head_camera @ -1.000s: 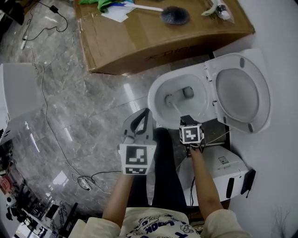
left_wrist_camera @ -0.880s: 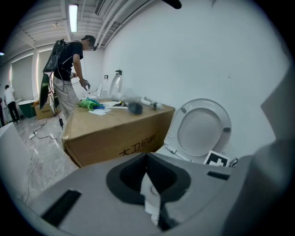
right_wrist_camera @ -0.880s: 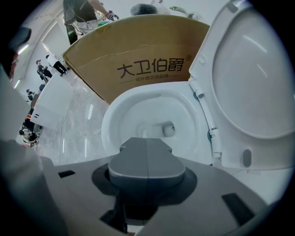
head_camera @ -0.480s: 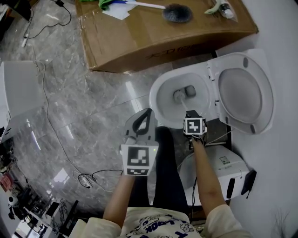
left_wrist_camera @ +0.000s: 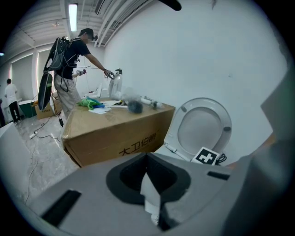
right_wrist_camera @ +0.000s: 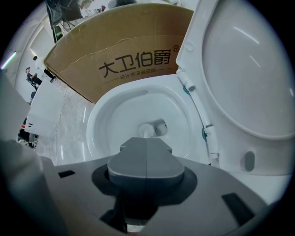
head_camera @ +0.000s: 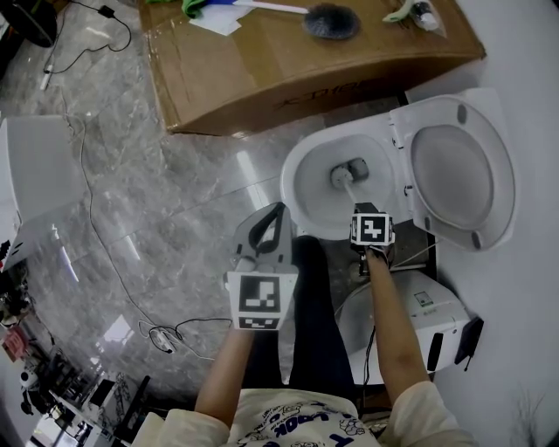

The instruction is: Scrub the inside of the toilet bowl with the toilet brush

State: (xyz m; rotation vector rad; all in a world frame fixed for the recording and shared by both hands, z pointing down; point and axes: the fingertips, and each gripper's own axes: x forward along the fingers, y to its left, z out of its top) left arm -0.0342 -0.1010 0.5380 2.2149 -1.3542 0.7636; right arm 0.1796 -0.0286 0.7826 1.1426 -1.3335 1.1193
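Observation:
The white toilet bowl [head_camera: 297, 170] stands open, its lid [head_camera: 458, 175] tipped back to the right. My right gripper [head_camera: 361, 209] hovers over the bowl's near rim, shut on the handle of the toilet brush [head_camera: 341, 177]. The brush's pale head sits low in the bowl beside the drain. In the right gripper view the brush head [right_wrist_camera: 146, 130] shows just past the shut jaws of the right gripper [right_wrist_camera: 145, 140]; the handle is hidden under them. My left gripper [head_camera: 278, 209] hangs over the floor left of the bowl, shut and holding nothing.
A big cardboard box [head_camera: 262, 61] lies behind the bowl, with a second dark brush [head_camera: 330, 19], cloths and paper on top. A white unit [head_camera: 428, 319] stands right of my arm. Cables [head_camera: 96, 236] trail over the marble floor. A person [left_wrist_camera: 69, 60] works far off.
The right gripper has shifted right and slightly away, sweeping the brush head from the bowl's left side to the drain. The left gripper has stayed put.

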